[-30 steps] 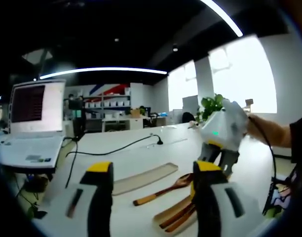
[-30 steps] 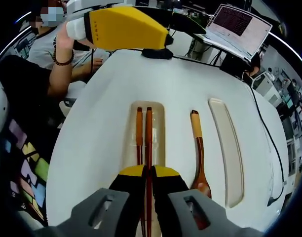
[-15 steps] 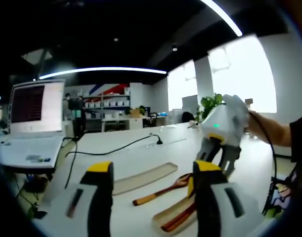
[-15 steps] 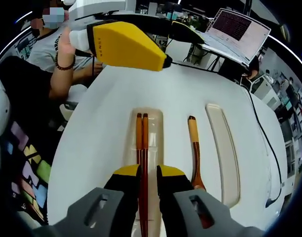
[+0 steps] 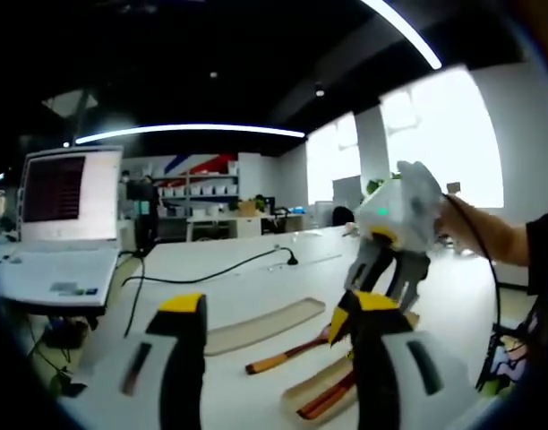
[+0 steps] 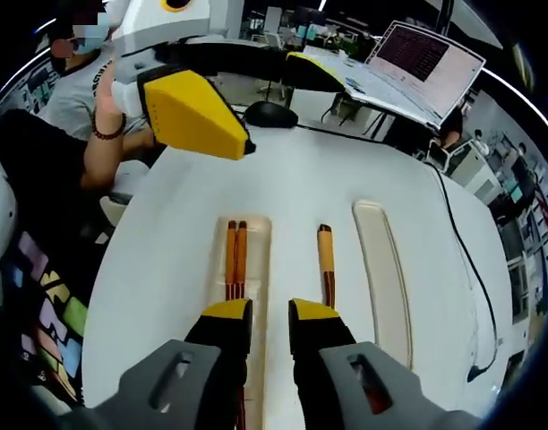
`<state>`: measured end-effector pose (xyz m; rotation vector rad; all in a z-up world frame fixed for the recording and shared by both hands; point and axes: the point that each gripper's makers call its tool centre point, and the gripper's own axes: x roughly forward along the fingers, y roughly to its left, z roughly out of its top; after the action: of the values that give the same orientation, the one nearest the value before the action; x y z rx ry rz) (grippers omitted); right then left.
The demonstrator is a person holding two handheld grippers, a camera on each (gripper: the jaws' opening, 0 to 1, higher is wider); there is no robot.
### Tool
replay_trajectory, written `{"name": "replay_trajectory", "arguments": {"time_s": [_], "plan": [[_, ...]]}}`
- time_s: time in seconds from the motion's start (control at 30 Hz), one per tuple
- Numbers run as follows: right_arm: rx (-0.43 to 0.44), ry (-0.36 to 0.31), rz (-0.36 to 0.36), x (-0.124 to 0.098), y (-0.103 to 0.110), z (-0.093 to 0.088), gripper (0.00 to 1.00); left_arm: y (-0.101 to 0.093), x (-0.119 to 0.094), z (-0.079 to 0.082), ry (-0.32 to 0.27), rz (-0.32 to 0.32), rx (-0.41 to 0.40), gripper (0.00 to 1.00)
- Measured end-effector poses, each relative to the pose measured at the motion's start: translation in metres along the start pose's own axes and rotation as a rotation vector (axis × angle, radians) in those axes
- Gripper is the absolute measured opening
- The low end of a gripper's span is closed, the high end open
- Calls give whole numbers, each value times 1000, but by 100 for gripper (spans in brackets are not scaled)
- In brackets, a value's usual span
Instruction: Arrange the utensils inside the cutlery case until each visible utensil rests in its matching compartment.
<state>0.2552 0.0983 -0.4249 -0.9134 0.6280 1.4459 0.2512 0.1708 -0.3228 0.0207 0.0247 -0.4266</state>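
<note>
Two wooden chopsticks (image 6: pixel 235 260) lie side by side in the left recess (image 6: pixel 256 235) of the white cutlery case. A wooden spoon (image 6: pixel 326 267) lies on the bare strip between that recess and the long empty recess (image 6: pixel 381 269). My right gripper (image 6: pixel 269 311) hangs above the near ends of the chopsticks, open, with nothing between its jaws. My left gripper (image 5: pixel 276 306) is open and held off the surface; it appears as a yellow jaw (image 6: pixel 193 112) in the right gripper view. The left gripper view has the spoon (image 5: pixel 283 354), the chopsticks (image 5: pixel 332 396) and the right gripper (image 5: pixel 392 235) above them.
An open laptop (image 6: pixel 417 58) stands at the far end, seen also as a laptop (image 5: pixel 64 224) on the left. A black mouse (image 6: pixel 269 114) and a black cable (image 5: pixel 211 264) lie beyond the case. A person (image 6: pixel 72 85) sits at the left edge.
My right gripper opened, let go of the chopsticks and drew back and upward from them. The chopsticks now rest in the left recess. My left gripper has barely moved.
</note>
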Motion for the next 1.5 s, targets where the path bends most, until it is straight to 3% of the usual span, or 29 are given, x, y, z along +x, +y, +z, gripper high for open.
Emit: {"name": "replay_trajectory", "arguments": {"time_s": [0.33, 0.57, 0.73, 0.83, 1.3, 1.5], "plan": [[11, 21, -30, 2, -19, 3, 16, -6, 4, -3, 15, -24, 7, 67], [49, 36, -49, 4, -37, -11, 16, -4, 4, -2, 13, -23, 5, 67], [99, 38, -41, 20, -48, -23, 16, -4, 4, -2, 12, -21, 4, 67], [106, 51, -26, 27, -49, -30, 16, -14, 3, -2, 6, -24, 2, 67], [157, 27, -2, 38, -50, -37, 15, -13, 2, -2, 4, -30, -1, 66], [136, 2, 20, 40, -43, -35, 5, -16, 2, -3, 5, -28, 0, 66]]}}
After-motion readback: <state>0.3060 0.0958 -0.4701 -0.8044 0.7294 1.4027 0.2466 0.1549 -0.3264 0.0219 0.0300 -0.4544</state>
